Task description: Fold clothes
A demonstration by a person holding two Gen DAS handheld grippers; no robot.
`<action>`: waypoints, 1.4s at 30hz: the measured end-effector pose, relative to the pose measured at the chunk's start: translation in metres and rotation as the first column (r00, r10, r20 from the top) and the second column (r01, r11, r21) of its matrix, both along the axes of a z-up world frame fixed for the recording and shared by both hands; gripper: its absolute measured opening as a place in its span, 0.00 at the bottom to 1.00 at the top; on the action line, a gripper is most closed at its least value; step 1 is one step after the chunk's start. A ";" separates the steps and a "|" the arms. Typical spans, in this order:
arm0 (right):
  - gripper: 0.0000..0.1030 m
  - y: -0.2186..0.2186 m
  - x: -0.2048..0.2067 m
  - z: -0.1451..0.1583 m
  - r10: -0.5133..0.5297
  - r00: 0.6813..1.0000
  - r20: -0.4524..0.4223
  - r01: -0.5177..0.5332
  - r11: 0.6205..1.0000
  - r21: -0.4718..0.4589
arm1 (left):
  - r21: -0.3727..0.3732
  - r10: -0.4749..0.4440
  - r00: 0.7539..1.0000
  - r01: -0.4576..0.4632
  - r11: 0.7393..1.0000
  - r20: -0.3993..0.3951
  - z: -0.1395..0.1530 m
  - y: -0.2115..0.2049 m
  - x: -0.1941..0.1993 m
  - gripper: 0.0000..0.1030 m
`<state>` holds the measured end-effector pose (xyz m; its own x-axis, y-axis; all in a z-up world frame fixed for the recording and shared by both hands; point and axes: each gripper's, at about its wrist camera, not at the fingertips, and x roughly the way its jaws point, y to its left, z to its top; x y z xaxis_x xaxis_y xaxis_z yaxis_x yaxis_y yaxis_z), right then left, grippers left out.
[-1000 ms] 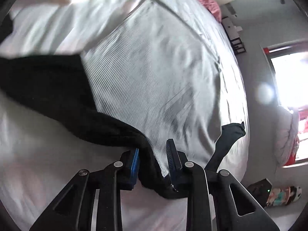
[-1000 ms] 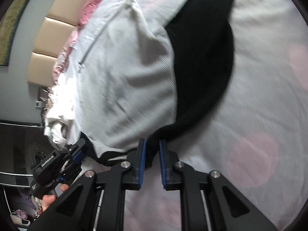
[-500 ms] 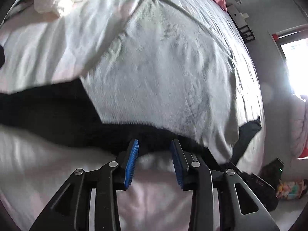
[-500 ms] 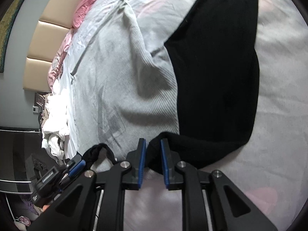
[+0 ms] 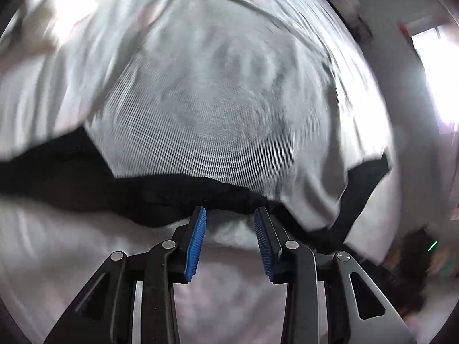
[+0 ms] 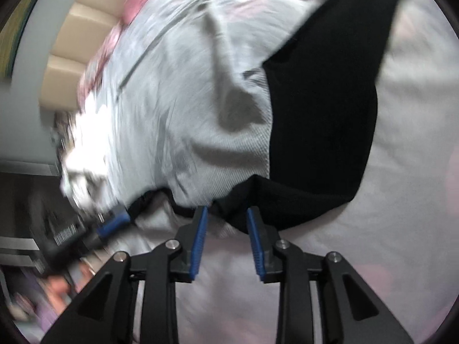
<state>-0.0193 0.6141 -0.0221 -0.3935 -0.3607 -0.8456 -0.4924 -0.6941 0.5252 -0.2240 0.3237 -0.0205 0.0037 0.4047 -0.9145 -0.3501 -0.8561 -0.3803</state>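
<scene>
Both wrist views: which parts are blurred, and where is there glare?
Left wrist view: the grey ribbed garment smears toward the rim, the window glares white, the left tool stays sharp. Right wrist view: the headboard side is smeared, the right tool is sharp.

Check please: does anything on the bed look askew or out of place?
Yes. The grey-and-black garment lies unevenly: its grey body is rumpled with a raised crease, and one black sleeve trails crookedly over the bed edge.

Both grippers, left gripper [image 5: 229,215] and right gripper [image 6: 225,215], have black angular linkage arms. Silver screws dot the joints. Ribbed blue pads [image 5: 196,243] line the fingers.
</scene>
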 end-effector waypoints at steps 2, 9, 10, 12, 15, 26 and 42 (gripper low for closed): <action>0.30 -0.004 -0.006 0.007 0.135 0.991 0.024 -0.136 0.986 0.098 | -0.067 -0.130 0.990 0.126 0.990 -0.059 0.006 0.014 0.004 0.36; 0.46 -0.017 -0.023 0.004 0.517 0.843 0.147 -0.535 0.781 0.321 | -0.265 -0.504 0.853 0.459 0.848 -0.137 0.000 0.052 0.014 0.55; 0.46 -0.018 -0.025 0.002 0.550 0.820 0.160 -0.569 0.751 0.334 | -0.283 -0.539 0.831 0.489 0.825 -0.135 -0.003 0.056 0.014 0.55; 0.46 -0.022 -0.032 0.001 0.608 0.775 0.173 -0.624 0.691 0.365 | -0.312 -0.591 0.796 0.533 0.787 -0.132 -0.009 0.061 0.012 0.55; 0.46 -0.026 -0.042 -0.003 0.668 0.725 0.166 -0.673 0.637 0.377 | -0.339 -0.653 0.747 0.587 0.736 -0.124 -0.019 0.069 0.008 0.55; 0.05 -0.036 -0.050 -0.004 0.727 0.676 0.123 -0.699 0.580 0.419 | -0.227 -0.677 0.727 0.645 0.730 -0.113 -0.028 0.069 0.006 0.16; 0.25 -0.042 -0.027 0.006 0.762 0.621 0.183 -0.751 0.512 0.416 | -0.236 -0.706 0.701 0.672 0.702 -0.102 -0.001 0.022 0.063 0.04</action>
